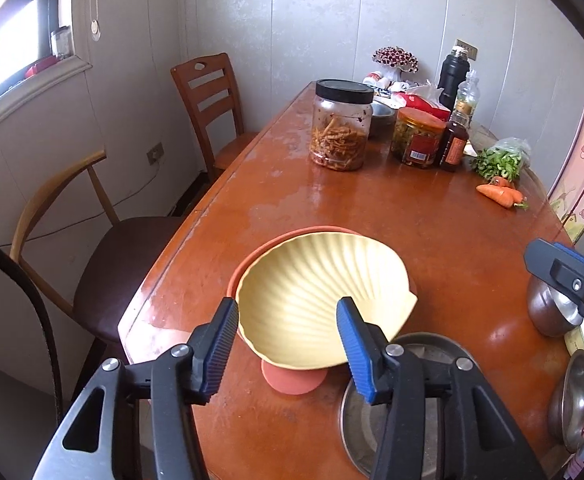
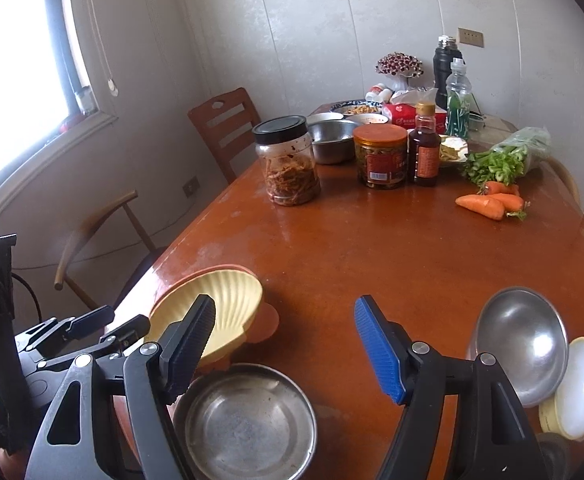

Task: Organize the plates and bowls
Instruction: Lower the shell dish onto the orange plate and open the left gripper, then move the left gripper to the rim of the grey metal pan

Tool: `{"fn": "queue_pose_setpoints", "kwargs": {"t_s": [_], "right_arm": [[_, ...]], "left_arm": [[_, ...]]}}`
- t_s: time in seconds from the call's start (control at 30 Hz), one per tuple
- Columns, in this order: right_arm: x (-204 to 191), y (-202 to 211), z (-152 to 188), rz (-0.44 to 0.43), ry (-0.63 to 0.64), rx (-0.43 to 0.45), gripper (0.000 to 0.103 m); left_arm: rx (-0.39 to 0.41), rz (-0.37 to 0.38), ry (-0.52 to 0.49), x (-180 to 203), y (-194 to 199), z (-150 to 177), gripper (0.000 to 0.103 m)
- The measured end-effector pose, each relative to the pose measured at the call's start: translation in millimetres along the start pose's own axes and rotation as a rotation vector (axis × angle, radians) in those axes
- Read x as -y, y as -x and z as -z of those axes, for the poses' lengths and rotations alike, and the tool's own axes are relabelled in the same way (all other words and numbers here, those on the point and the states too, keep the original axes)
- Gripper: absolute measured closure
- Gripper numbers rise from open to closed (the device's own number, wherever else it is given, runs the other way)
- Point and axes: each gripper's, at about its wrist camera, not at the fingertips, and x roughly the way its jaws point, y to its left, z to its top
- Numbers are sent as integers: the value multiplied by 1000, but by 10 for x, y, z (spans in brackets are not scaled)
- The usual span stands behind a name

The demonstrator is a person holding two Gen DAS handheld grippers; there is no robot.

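Note:
A pale yellow shell-shaped plate rests on a terracotta-orange plate near the table's left edge; both show in the right wrist view, the yellow plate over the orange one. My left gripper is open, just above the yellow plate's near rim, holding nothing. My right gripper is open and empty over bare table. A flat steel plate lies below it. A steel bowl and a cream bowl sit at the right.
Jars, a sauce bottle, a steel bowl, carrots and greens crowd the table's far end. Two chairs stand along the left side. More steel bowls sit at the near right.

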Motion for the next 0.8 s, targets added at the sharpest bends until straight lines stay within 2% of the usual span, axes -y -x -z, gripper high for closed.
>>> {"fn": "queue_pose_setpoints", "kwargs": {"t_s": [0.13,0.57,0.8], "right_arm": [[99,112,42,4,-17,10,29],[351,422,142,-19,-53,54,29],[381,465,249,-33,-46,36,29]], "left_arm": [[-9,7,-2,32,17,14,52],[52,18,-32,100,394,47,45],[60,35,-34,96,548,155,44]]}}
